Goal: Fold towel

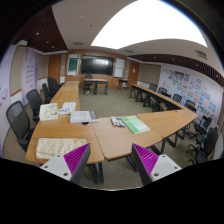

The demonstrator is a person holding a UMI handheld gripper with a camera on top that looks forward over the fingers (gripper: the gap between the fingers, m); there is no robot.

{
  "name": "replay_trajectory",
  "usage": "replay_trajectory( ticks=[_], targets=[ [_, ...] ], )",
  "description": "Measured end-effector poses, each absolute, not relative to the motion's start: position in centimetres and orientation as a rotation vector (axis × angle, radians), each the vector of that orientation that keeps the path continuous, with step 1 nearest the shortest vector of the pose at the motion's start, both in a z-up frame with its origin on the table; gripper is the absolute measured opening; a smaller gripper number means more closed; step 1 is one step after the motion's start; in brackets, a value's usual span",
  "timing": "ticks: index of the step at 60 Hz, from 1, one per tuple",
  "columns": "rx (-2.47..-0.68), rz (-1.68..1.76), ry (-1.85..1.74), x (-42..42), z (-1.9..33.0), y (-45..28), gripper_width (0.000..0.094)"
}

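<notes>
A pale cream towel (56, 147) lies flat on the near end of the left wooden table (100, 135), just beyond my left finger. My gripper (105, 163) is open and empty, held high above the floor in front of the tables. Its magenta pads (65, 160) stand wide apart, with only the floor and the table legs between them.
Wooden tables form a long U through the room, with black chairs (18, 122) along both sides. White papers (82, 116) and a green book (134, 124) lie on the near tables. A dark screen (96, 64) hangs on the far wall.
</notes>
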State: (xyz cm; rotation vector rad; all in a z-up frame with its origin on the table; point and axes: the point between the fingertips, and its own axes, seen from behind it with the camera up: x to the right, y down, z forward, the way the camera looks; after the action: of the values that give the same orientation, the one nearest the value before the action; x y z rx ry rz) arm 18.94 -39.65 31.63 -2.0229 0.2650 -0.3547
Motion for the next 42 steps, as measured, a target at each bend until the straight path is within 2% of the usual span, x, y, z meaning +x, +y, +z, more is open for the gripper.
replay_trajectory(
  ticks=[9, 23, 32, 42],
  targets=[
    [-2.057, -0.374, 0.290, 19.6, 29.7, -40.8, 0.0852],
    [-2.141, -0.435, 0.281, 15.6, 23.5, -42.0, 0.0843],
    [-2.208, -0.357, 0.227, 6.6, 17.8, -40.0, 0.0857],
    [-2.250, -0.184, 0.139, -6.5, 13.3, -35.2, 0.0850]
  ],
)
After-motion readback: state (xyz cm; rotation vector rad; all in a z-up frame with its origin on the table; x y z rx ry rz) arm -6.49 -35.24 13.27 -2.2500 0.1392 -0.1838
